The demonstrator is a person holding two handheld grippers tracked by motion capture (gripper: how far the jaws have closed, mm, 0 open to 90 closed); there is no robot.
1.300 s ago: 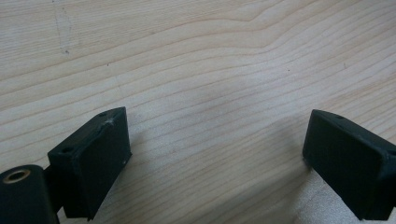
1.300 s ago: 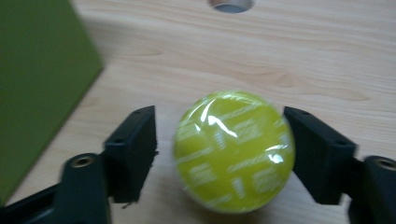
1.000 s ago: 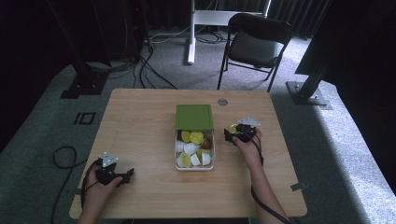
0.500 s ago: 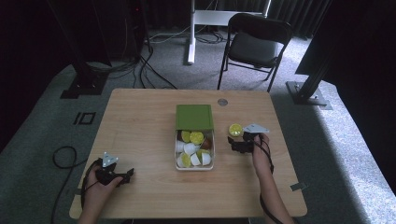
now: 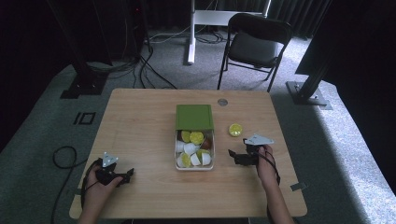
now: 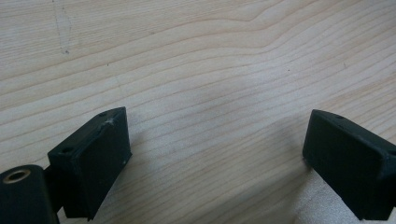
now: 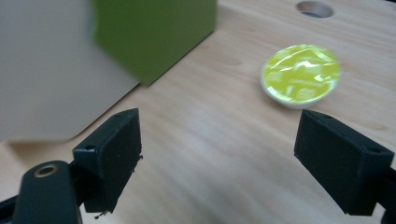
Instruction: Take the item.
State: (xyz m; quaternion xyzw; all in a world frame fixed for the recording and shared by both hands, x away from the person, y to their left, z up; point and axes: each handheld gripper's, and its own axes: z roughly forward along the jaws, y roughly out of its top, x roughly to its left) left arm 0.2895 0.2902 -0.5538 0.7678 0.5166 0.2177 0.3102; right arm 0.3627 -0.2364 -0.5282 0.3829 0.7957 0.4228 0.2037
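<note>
A white box (image 5: 194,164) with a green sleeve (image 5: 194,116) pulled partly off sits mid-table, filled with several lime-topped and white pods. One lime-foil pod (image 5: 235,129) lies alone on the wood right of the box; in the right gripper view this pod (image 7: 300,76) rests beyond the right jaw. My right gripper (image 5: 232,156) is open, low on the table, right of the box and nearer than the loose pod, holding nothing. My left gripper (image 5: 127,176) rests open at the table's near left corner, over bare wood (image 6: 205,107).
A round cable hole (image 5: 222,101) is set in the table's far side. A black folding chair (image 5: 254,44) and a white desk leg (image 5: 190,32) stand beyond the table. Cables (image 5: 60,154) trail on the floor at left.
The right gripper let go of the lime pod, leaving it on the table right of the box, and drew back toward the near edge. The left gripper stayed put.
</note>
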